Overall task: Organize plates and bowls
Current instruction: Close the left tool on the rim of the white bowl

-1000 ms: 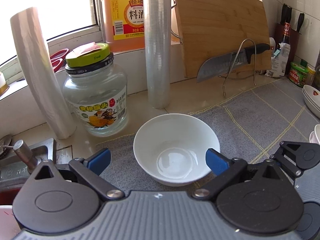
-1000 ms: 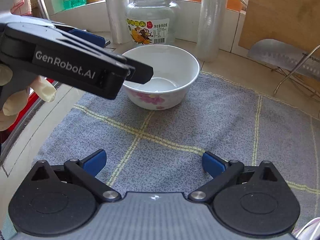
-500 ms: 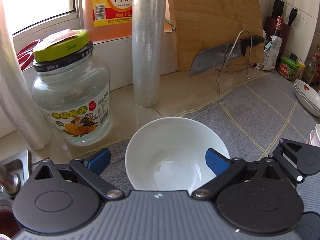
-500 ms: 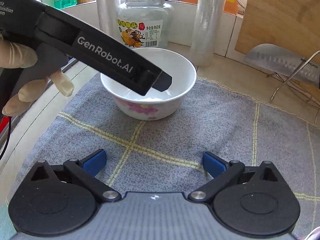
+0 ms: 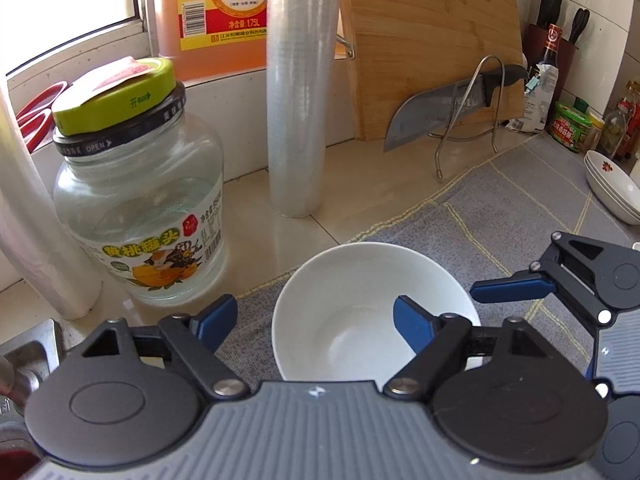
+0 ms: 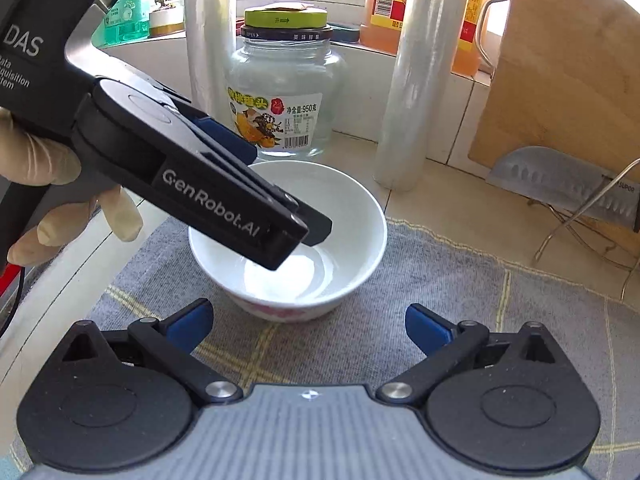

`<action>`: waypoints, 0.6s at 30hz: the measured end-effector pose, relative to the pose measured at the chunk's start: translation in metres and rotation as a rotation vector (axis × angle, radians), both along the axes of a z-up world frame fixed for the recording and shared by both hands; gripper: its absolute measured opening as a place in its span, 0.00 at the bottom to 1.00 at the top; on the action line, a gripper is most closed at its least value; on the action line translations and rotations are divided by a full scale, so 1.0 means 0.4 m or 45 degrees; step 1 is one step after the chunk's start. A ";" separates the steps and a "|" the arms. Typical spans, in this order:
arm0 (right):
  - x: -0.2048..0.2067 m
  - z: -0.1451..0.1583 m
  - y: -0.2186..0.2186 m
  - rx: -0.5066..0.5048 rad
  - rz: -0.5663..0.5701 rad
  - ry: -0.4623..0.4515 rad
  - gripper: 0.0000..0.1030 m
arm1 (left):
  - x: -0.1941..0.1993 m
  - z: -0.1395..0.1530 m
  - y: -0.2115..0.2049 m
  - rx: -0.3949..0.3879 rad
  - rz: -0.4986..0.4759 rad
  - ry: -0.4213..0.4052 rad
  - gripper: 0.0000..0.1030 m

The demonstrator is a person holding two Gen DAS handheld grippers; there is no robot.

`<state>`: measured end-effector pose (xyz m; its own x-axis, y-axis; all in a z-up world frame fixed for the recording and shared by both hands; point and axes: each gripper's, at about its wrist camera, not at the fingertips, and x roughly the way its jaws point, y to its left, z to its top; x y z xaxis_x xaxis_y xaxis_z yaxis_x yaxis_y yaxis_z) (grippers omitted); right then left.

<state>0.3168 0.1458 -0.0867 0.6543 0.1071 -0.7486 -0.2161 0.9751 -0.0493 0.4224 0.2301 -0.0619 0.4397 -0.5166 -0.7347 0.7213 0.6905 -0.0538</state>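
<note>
Jaws of the left gripper (image 5: 316, 320) are closing astride the left wall of the white bowl (image 5: 356, 280): the right blue pad sits inside the bowl, the left pad outside on the grey mat (image 5: 500, 220), and neither yet presses the rim. That straddle is what the pinch turns on. Round, the bowl has no long axis. It stands on the table near the glass jar (image 5: 140, 208). Behind it, the right gripper (image 6: 306, 326) holds its jaws apart and empty, farther off.

2 wrist views, close, sharing bowl (image 5: 372, 304)
</note>
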 end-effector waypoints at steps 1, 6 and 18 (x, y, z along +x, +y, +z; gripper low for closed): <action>0.003 0.000 0.002 -0.001 0.002 -0.003 1.00 | 0.000 -0.001 -0.002 0.002 -0.007 0.001 0.77; 0.008 0.002 0.013 0.012 0.027 -0.006 0.95 | 0.006 -0.007 -0.006 -0.001 -0.030 0.032 0.59; 0.013 0.007 0.024 0.006 0.053 -0.021 0.82 | 0.009 -0.008 -0.007 0.002 -0.059 0.056 0.51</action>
<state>0.3221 0.1553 -0.0838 0.6615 0.1382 -0.7371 -0.2555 0.9656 -0.0483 0.4261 0.2273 -0.0649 0.3830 -0.5345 -0.7534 0.7493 0.6567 -0.0849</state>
